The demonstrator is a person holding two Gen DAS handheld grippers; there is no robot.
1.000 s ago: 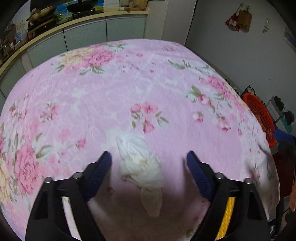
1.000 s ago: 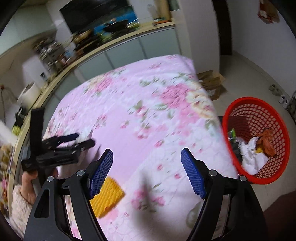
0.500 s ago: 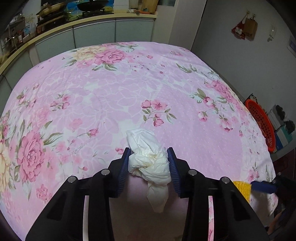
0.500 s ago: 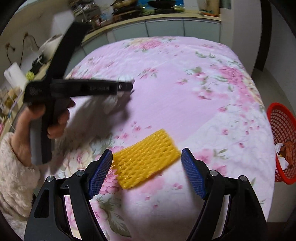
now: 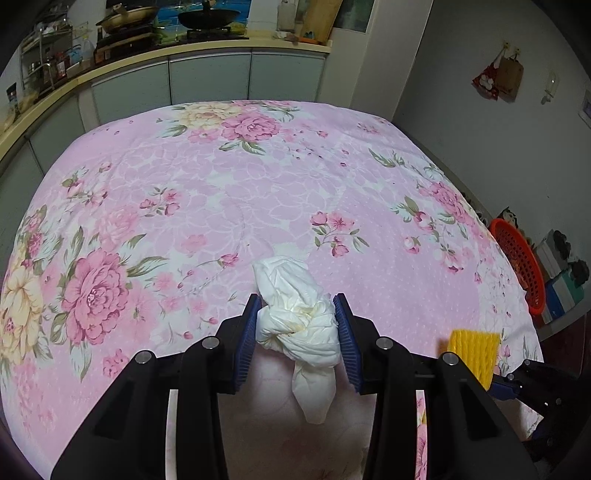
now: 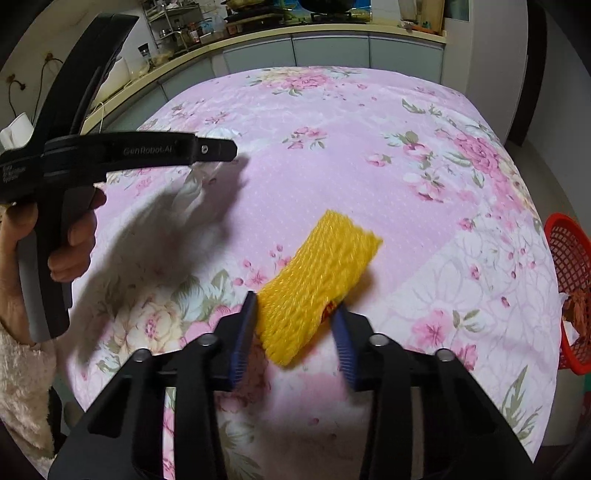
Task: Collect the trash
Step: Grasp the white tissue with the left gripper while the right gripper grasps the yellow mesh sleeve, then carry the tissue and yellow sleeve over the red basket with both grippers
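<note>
Presently catalogued, item by item.

Left gripper: fingers closed on a crumpled white tissue wad. The wad is pinched at its middle; its upper end sticks out ahead of the fingertips, and a twisted tail hangs back between the fingers towards the camera. In the right wrist view this gripper shows side-on, gripped by a hand in a fleecy cream sleeve; the wad under its tip is blurred there.

Right gripper: fingers drawn in around the near end of a yellow foam net sleeve. The left finger touches the sleeve; contact on the right finger looks likely, but motion blur makes it hard to confirm. The sleeve's far end reaches ahead and to the right of the fingertips, lying on the cloth. In the left wrist view the sleeve appears low to the right of the left fingers.

Bench: covered with a pink floral cloth, under both items.

Red mesh basket: beyond the bench's right edge, well apart from both grippers, with some refuse inside; seen also in the left wrist view.

Kitchen counter with pans: far beyond the fingertips.
</note>
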